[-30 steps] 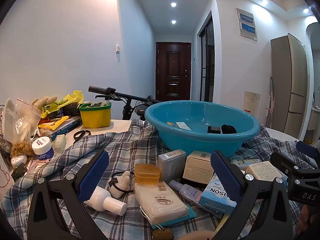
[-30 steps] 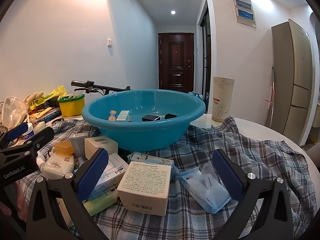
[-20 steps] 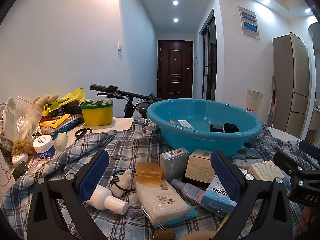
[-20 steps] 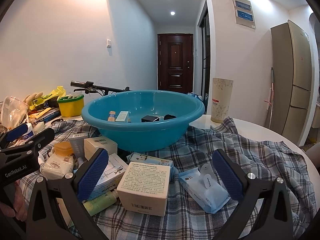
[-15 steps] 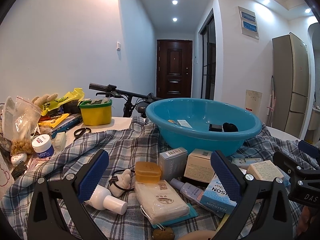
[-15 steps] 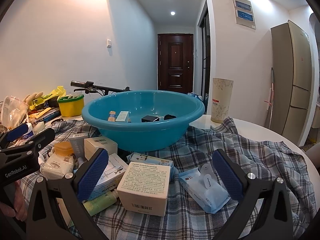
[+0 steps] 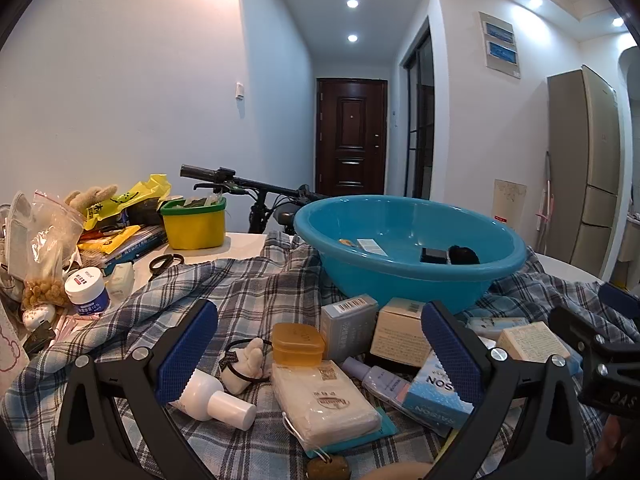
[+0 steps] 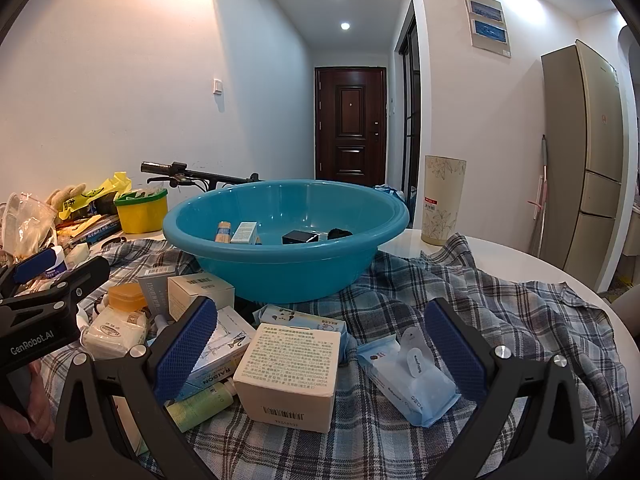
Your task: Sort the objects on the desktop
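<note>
On the plaid cloth point(image 8: 500, 312), your cream box point(image 8: 290, 364) sits square, barcode near; left gripper point(image 7: 318, 354) and right gripper point(image 8: 320, 346) both gape empty.

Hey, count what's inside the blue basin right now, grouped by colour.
Black: 2, a box and a lump
White and teal: 1, a small carton
Tan: 1, a small tube
Total: 4 in the blue basin
</note>
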